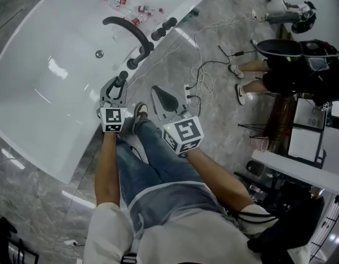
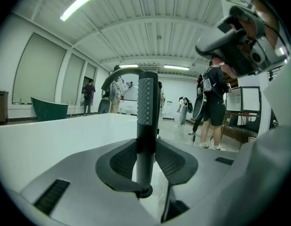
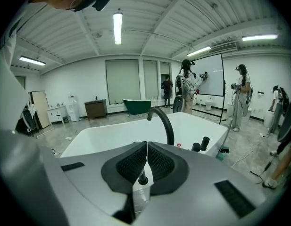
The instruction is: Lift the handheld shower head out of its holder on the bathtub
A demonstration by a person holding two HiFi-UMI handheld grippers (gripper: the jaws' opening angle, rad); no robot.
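Observation:
The handheld shower head (image 1: 122, 76) is a slim black rod standing upright in its holder on the white bathtub's rim (image 1: 92, 142). My left gripper (image 1: 118, 86) reaches over the rim and is shut on it. In the left gripper view the ribbed handle (image 2: 145, 107) stands straight up between the two pads, which press on its sides at my left gripper (image 2: 146, 159). My right gripper (image 1: 162, 99) hovers over the floor just right of the tub, pointing toward it. Its pads meet at my right gripper (image 3: 146, 161), shut with nothing held.
A curved black faucet spout (image 1: 128, 29) and black knobs (image 1: 164, 29) line the tub rim beyond the shower head. Small bottles (image 1: 131, 7) lie in the tub. Cables (image 1: 205, 76) and a power strip (image 1: 187, 92) cross the marble floor; a person's legs (image 1: 251, 76) are at the right.

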